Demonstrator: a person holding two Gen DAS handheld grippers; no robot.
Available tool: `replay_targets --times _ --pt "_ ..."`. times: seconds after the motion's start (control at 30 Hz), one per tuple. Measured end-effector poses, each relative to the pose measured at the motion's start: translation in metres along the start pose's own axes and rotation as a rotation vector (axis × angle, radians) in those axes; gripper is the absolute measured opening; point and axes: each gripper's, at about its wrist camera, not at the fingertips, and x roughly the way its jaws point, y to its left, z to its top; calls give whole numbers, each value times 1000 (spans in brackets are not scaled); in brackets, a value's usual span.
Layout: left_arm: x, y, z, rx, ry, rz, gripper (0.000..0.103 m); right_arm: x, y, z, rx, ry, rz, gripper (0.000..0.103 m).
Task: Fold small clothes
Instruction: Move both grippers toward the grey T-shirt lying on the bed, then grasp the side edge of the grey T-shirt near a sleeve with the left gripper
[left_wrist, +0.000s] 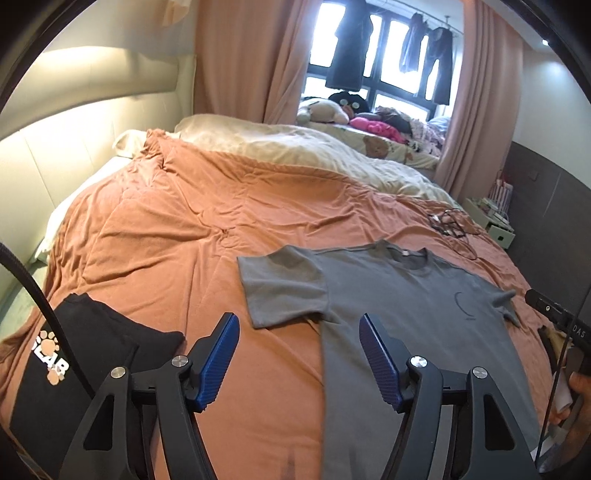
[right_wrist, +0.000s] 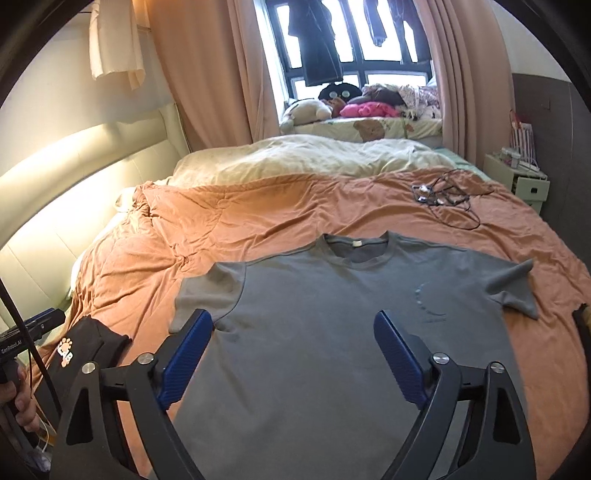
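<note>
The gray T-shirt (right_wrist: 332, 332) lies flat on the orange blanket (left_wrist: 166, 229), neck hole at the far end. The left gripper (left_wrist: 299, 332) hangs above the shirt's left edge, tipped down, jaws apart, holding nothing. The right gripper (right_wrist: 293, 326) hangs over the shirt's middle, jaws wide apart, empty. A folded black shirt (left_wrist: 92, 350) sits left of the gray one.

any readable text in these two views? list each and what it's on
"LAB", in part, white letters with paw prints: on the black garment.
"GenRobot.AI": on the left gripper body, right wrist view.
"DAS", cut off: on the right gripper body, left wrist view.
Grey T-shirt chest mark and neck label: too faint to read.
</note>
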Motion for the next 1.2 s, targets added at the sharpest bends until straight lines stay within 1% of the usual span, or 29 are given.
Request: replay_targets --times 0.07,0.17,0.27,0.37,0.43,0.53,0.6,0.73,0.8,0.93,1.1,1.13,1.2 --pt "23 9 6 -6 25 3 68 16 4 10 -5 12 0 86" --pt "53 19 11 -26 70 2 60 38 11 25 -14 43 13 80" --pt "86 30 15 -42 116 -2 59 68 14 40 -12 73 15 78" --pt "117 39 20 -54 153 -5 56 95 12 50 -5 104 31 67" --pt "138 46 24 -67 174 -12 55 114 11 54 -3 124 36 63" --pt "168 53 29 -88 206 -19 55 147 8 60 3 159 48 55" --pt "188 58 32 -101 225 -26 50 171 10 64 5 187 53 47" --pt "226 69 33 -124 262 -25 48 209 10 69 8 219 77 41" --pt "245 74 31 -142 286 -27 48 226 11 70 4 229 84 36" --pt "278 82 27 -154 325 -4 48 253 8 72 30 238 120 34" --pt "305 88 20 -164 368 14 48 279 2 65 63 253 155 32" --pt "311 90 18 -168 377 28 48 283 1 64 69 257 161 32" --pt "319 95 16 -173 386 36 48 292 3 63 76 264 173 28"
